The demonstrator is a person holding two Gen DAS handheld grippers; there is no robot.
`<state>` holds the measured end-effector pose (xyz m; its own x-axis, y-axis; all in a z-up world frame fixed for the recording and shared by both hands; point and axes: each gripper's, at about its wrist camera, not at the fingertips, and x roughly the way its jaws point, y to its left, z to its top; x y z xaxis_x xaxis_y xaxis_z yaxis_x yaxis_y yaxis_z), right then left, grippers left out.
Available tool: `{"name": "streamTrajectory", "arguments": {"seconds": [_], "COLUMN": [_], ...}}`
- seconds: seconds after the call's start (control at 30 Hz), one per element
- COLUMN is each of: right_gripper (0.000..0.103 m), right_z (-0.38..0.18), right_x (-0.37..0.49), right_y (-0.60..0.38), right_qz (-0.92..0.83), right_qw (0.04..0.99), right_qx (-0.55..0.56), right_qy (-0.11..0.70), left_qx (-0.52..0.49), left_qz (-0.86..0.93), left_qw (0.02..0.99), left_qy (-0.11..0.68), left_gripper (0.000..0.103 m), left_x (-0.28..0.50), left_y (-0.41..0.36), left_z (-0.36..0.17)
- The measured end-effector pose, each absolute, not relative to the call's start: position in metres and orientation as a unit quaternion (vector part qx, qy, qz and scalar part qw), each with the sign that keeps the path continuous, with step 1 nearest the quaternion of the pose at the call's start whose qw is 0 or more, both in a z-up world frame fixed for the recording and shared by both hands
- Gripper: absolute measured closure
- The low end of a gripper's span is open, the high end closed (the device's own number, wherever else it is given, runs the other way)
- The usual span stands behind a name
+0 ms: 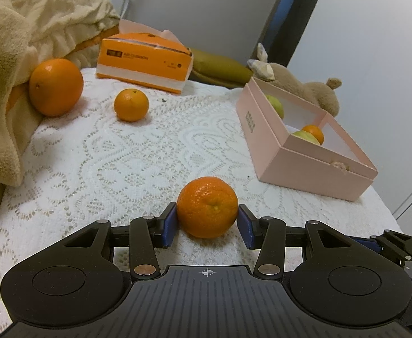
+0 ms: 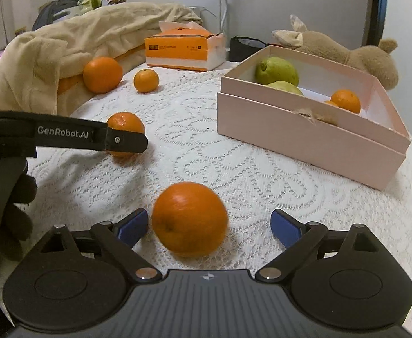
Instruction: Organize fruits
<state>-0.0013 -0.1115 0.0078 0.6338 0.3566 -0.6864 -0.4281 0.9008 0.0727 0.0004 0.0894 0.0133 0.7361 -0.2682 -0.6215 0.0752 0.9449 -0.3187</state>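
My left gripper [image 1: 207, 222] has its blue pads against both sides of a mandarin [image 1: 207, 207] that rests on the white lace cloth [image 1: 127, 163]; the same mandarin [image 2: 124, 124] shows behind the left gripper's finger in the right wrist view. My right gripper [image 2: 209, 226] is open around an orange [image 2: 189, 219] on the cloth, left pad close, right pad apart. A large orange [image 1: 55, 86] and a small mandarin [image 1: 131, 105] lie at the far left. A pink box [image 1: 304, 152] at the right holds green fruits [image 2: 276, 71] and a mandarin [image 2: 345, 100].
An orange tissue box [image 1: 144, 62] stands at the back. A beige blanket [image 1: 11, 56] is heaped along the left edge against the large orange. A brown plush toy [image 2: 346, 53] lies behind the pink box. The table edge curves away at the right.
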Motion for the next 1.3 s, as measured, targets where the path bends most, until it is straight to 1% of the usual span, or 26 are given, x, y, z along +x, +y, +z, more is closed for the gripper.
{"name": "streamTrajectory", "arguments": {"seconds": [0.1, 0.27, 0.4, 0.57, 0.8, 0.97, 1.07, 1.13, 1.2, 1.27, 1.3], "right_gripper": [0.000, 0.000, 0.000, 0.000, 0.004, 0.006, 0.011, 0.020, 0.025, 0.033, 0.040], "right_z": [0.006, 0.008, 0.007, 0.009, 0.009, 0.010, 0.013, 0.016, 0.018, 0.020, 0.021], "right_x": [-0.001, 0.001, -0.003, 0.003, 0.003, 0.002, 0.000, -0.003, -0.006, -0.008, -0.008], "right_y": [-0.113, -0.115, -0.106, -0.105, -0.105, -0.104, -0.103, -0.101, -0.098, -0.097, -0.096], "right_qz": [0.226, 0.226, 0.223, 0.219, 0.211, 0.213, 0.212, 0.215, 0.224, 0.232, 0.235], "right_qw": [0.898, 0.894, 0.894, 0.896, 0.903, 0.902, 0.904, 0.905, 0.903, 0.901, 0.900], "right_qx": [-0.039, -0.033, -0.065, -0.063, -0.067, -0.070, -0.078, -0.093, -0.107, -0.114, -0.115], "right_qy": [0.374, 0.386, 0.383, 0.381, 0.369, 0.368, 0.362, 0.354, 0.350, 0.349, 0.350], "left_qx": [-0.135, -0.135, -0.136, -0.139, -0.106, -0.114, -0.117, -0.119, -0.121, -0.123, -0.124], "left_qz": [-0.092, -0.093, -0.093, -0.101, -0.099, -0.098, -0.099, -0.100, -0.102, -0.105, -0.107], "left_qw": [0.923, 0.923, 0.922, 0.924, 0.934, 0.933, 0.932, 0.931, 0.930, 0.929, 0.927], "left_qy": [0.350, 0.349, 0.349, 0.343, 0.326, 0.327, 0.328, 0.329, 0.331, 0.334, 0.336], "left_gripper": [0.053, 0.053, 0.053, 0.053, 0.053, 0.052, 0.053, 0.053, 0.053, 0.053, 0.053], "left_x": [0.001, 0.001, 0.001, 0.001, 0.006, 0.007, 0.007, 0.006, 0.005, 0.004, 0.003], "left_y": [0.089, 0.089, 0.089, 0.092, 0.088, 0.092, 0.093, 0.094, 0.094, 0.093, 0.093], "left_z": [0.013, 0.013, 0.013, 0.012, 0.010, 0.010, 0.010, 0.011, 0.012, 0.012, 0.012]}}
